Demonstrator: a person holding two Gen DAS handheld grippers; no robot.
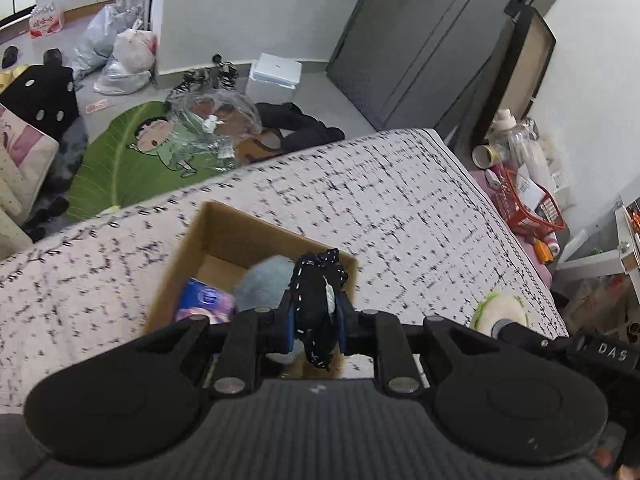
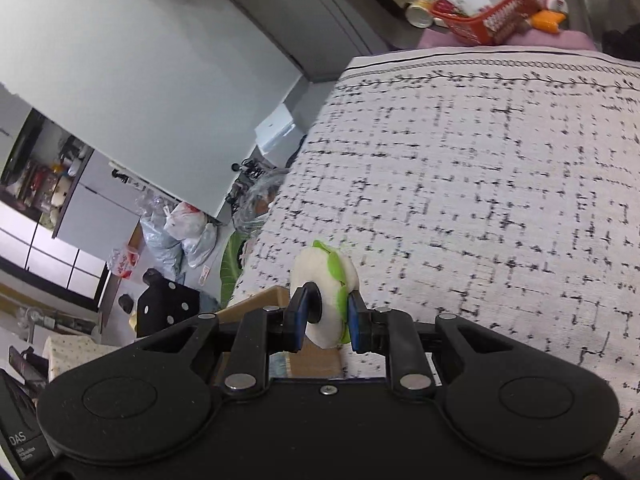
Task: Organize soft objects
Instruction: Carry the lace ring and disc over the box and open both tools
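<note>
My left gripper [image 1: 314, 314] is shut on a black cloth scrunchie with white dots [image 1: 318, 300], held above an open cardboard box [image 1: 224, 224] that sits on the patterned bed cover [image 1: 400, 208]. In the box lie a pale blue fluffy thing [image 1: 262, 280] and a blue and pink packet [image 1: 206, 300]. My right gripper [image 2: 329, 318] is shut on a white plush toy with green trim [image 2: 326, 280], held over the bed cover [image 2: 480, 200]; the box corner [image 2: 260, 300] shows just left of it. That same plush toy [image 1: 498, 312] appears at the right in the left wrist view.
The bed's far edge drops to a floor with a green leaf-shaped rug [image 1: 120, 160], plastic bags [image 1: 120, 56], a white box [image 1: 274, 74] and dark clothes [image 1: 300, 124]. A red basket [image 1: 528, 208] with bottles stands beyond the bed's right corner.
</note>
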